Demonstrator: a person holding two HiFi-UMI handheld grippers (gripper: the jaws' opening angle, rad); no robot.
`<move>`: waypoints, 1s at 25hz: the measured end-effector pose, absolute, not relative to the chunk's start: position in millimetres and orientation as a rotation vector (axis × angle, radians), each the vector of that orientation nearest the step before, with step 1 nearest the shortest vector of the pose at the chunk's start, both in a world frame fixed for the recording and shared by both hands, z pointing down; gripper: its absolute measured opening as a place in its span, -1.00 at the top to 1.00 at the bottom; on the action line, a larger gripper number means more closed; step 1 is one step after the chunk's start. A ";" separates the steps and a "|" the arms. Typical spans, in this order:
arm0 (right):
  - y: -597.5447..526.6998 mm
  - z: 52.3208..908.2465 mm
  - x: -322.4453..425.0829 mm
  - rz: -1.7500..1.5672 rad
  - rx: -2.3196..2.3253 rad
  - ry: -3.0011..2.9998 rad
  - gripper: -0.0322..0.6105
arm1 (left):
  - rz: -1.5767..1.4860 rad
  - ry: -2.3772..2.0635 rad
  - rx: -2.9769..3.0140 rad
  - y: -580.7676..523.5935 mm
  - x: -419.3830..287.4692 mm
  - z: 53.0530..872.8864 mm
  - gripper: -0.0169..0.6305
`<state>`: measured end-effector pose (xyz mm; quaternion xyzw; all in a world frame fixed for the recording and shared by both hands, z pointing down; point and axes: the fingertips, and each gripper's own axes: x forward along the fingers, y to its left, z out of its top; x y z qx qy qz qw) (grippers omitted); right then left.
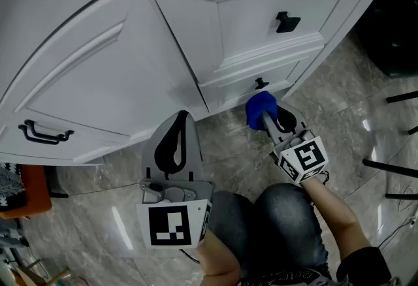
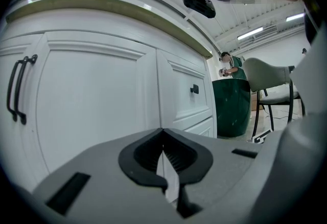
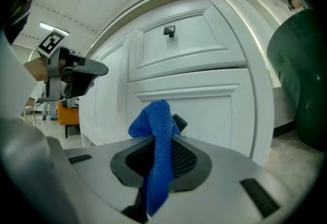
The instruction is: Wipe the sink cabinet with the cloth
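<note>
1. Denim-covered knees [image 1: 287, 213] sit lowest in the head view, above a marble floor [image 1: 356, 125].
2. Just ahead of them the left gripper [image 1: 182, 115] is held upright. Its jaws are pressed together at the tips with nothing between them, and they face the white cabinet [image 1: 111, 76].
3. To its right, the right gripper [image 1: 274, 116] points low at the cabinet with its jaws clamped on a blue cloth [image 1: 260, 108]. In the right gripper view the cloth bunches above the tips and hangs down between the pads.
4. The cloth sits close in front of the lower drawer [image 1: 238, 85], just beside its black knob [image 1: 261, 83]. Whether it touches the white front cannot be told.
5. Higher up, the upper drawer carries a square knob [image 1: 287, 21]. The door to the left has a black handle [image 1: 42, 133].
6. Farthest off, the left gripper view shows a green bin [image 2: 232, 108] and a chair [image 2: 271, 77] past the cabinet's end.
</note>
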<state>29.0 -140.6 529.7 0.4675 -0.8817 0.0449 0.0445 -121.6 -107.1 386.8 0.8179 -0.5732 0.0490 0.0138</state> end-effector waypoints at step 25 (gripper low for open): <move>-155.9 555.8 -64.3 -0.049 1.291 -2.671 0.72 | 0.111 -1.787 2.555 -96.6 -122.6 378.1 0.93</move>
